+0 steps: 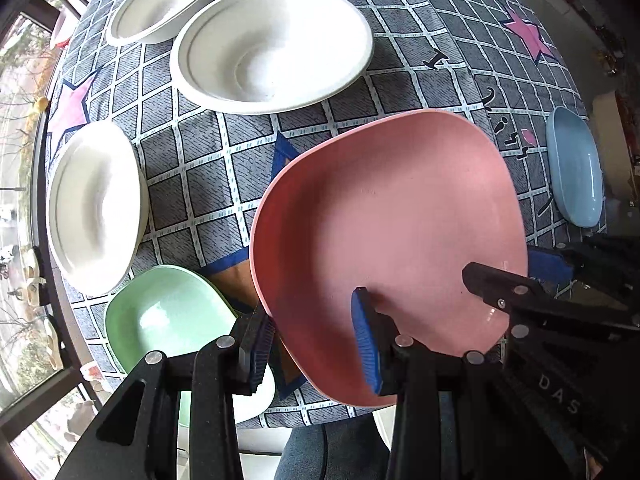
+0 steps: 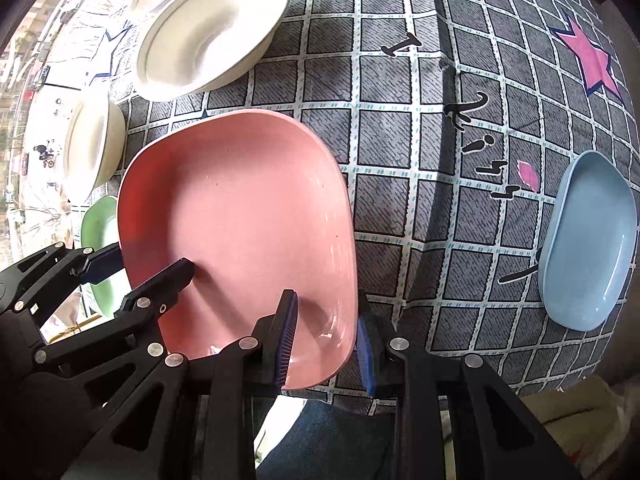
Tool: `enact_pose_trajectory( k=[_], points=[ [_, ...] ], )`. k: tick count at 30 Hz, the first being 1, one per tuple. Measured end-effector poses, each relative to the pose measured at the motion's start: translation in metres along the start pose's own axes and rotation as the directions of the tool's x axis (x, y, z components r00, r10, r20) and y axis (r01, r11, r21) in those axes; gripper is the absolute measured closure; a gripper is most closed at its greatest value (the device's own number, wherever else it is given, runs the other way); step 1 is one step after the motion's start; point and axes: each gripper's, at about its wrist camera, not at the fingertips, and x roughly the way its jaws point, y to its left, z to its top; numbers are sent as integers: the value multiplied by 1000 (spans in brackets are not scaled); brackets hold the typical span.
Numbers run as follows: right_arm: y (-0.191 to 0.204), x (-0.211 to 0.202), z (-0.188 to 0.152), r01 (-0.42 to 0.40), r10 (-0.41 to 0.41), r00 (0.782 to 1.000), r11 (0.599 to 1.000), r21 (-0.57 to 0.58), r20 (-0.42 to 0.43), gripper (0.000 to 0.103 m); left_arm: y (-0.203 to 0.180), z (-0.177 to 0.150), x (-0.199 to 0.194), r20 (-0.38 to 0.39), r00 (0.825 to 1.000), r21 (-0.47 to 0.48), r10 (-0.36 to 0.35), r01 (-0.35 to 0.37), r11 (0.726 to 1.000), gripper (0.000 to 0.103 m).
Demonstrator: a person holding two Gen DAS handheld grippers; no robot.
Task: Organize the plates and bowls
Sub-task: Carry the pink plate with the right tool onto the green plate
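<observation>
While astride pink plate (image 1: 392, 220): both jaws.
</observation>
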Motion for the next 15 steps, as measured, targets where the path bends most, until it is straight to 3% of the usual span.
enact_pose_trajectory(
  k=[8, 15],
  points=[
    [81, -29, 31, -37, 37, 999, 992, -120, -4, 72, 72, -18, -22, 14, 1000, -147, 8, -6, 989, 62],
    [152, -33, 51, -105, 92, 993, 975, -196, -77, 72, 132, -57, -22, -17, 999, -239, 52, -54, 969, 62]
  ],
)
